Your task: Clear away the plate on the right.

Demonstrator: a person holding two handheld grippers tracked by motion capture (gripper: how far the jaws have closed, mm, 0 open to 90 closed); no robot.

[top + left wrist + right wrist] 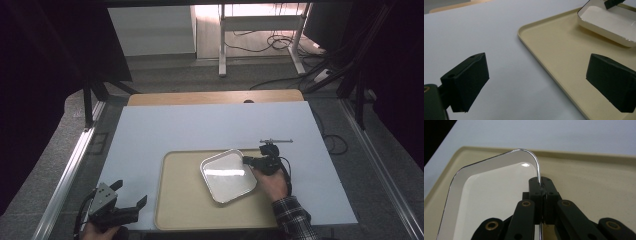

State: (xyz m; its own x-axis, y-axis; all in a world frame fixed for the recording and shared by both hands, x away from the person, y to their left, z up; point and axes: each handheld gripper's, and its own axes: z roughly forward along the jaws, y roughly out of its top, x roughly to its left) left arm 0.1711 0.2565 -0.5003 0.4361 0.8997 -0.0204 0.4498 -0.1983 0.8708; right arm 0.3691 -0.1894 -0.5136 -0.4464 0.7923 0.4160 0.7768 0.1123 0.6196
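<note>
A white square dish (227, 175) with rounded corners rests on the beige tray (180, 210), toward the tray's right side. My right gripper (247, 161) is shut on the dish's right rim; in the right gripper view the two jaws pinch the thin rim (539, 173) of the dish (489, 195) over the tray (594, 182). My left gripper (132, 194) stands open at the table's front left corner, left of the tray. In the left gripper view its jaws are wide apart with nothing between them, over the tray's edge (534, 47), and the dish (609, 22) lies beyond.
The tray lies on a white sheet (200, 125) over the wooden table (215, 96). A thin metal rod (276, 141) lies on the sheet just behind the right gripper. Metal rails run along both sides of the table. Cables and a desk frame are on the floor beyond.
</note>
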